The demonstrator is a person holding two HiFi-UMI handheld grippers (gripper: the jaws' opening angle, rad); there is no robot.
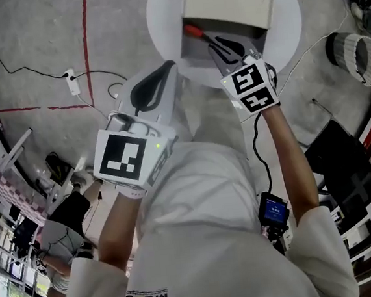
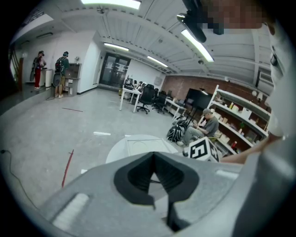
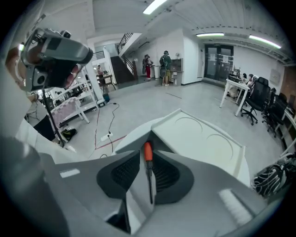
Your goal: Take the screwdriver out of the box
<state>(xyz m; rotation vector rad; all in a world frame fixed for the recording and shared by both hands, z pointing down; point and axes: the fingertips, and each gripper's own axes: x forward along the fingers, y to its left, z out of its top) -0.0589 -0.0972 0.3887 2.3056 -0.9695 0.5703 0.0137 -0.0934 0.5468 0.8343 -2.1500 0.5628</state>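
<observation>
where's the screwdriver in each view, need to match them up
Head view: the screwdriver lies in the open box at top centre, its shaft running to the right gripper.
Left gripper view: not in it.
Right gripper view: centre, between the jaws, orange handle pointing away.
Shared landmark: the round white table, seen ahead of the jaws in both gripper views.

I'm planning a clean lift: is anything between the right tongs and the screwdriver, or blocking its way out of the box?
Nothing visible. The screwdriver lies between the right tongs, and the box is open above it.
</observation>
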